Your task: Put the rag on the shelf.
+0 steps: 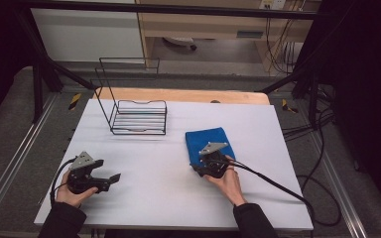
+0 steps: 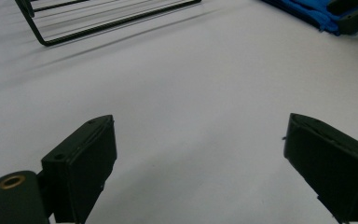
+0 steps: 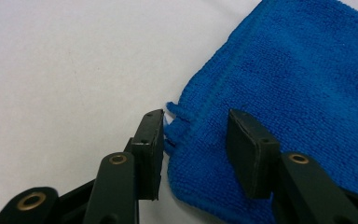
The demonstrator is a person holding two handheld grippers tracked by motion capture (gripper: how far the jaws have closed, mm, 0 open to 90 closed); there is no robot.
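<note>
I am at the beginning of the work: the blue cloth (image 1: 209,144) lies folded and flat on the table (image 1: 144,193), toward the right edge, not lifted yet. My right gripper (image 3: 193,140) has its fingers (image 3: 150,149) narrowly open around the near corner of the cloth, not yet pinching it. My left gripper (image 2: 200,163) waits wide open over bare table near the left edge. The wire rack (image 1: 139,116) stands near the far edge. I can read no writing or label.
</note>
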